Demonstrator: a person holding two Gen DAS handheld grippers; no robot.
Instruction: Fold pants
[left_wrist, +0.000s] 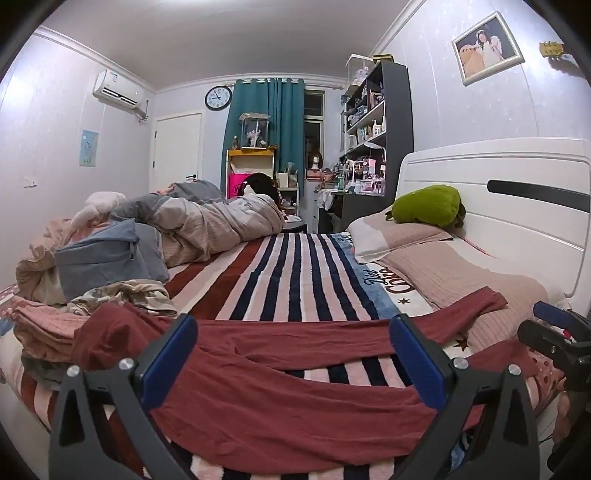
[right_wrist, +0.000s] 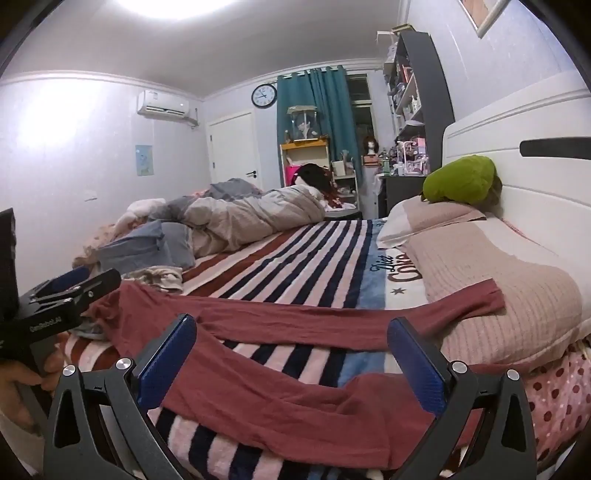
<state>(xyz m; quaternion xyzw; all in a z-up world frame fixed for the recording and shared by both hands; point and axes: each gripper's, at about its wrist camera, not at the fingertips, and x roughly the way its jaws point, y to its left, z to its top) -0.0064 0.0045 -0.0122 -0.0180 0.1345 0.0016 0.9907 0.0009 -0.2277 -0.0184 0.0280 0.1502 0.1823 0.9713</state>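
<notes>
**Pants spread on bed, both grippers wide apart**

While both grippers hang level-ish and slightly nose-down over the near edge of the bed, nothing is held. Left gripper (left_wrist: 293, 354): blue-padded fingers (left_wrist: 168, 363) spread to full width, no cloth between the pads; the fabric lies below and beyond them. Right gripper (right_wrist: 291, 356): fingers (right_wrist: 419, 363) likewise spread wide, pads clear of the cloth.

Dark red pants (left_wrist: 258, 387) lie unfolded across the striped blanket (left_wrist: 295, 273), along the near side of the bed. Waist end sits toward the left, bunched against a pile of clothes (left_wrist: 48, 325). Two legs run rightward with a strip of blanket showing between them. In the right wrist view the far leg's cuff (right_wrist: 487, 293) rests up on a pink ribbed pillow (right_wrist: 509, 306); the near leg (right_wrist: 295, 402) crosses just in front of the right gripper.

Right gripper also shows at the right edge of the left wrist view (left_wrist: 557, 332); left gripper at the left edge of the right wrist view (right_wrist: 70, 291), a hand (right_wrist: 22, 380) on its grip.

Green plush toy (left_wrist: 426, 205) sits on a farther pillow by the white headboard (left_wrist: 517, 192). Rumpled duvet (left_wrist: 214, 221) occupies the far left of the bed.
</notes>
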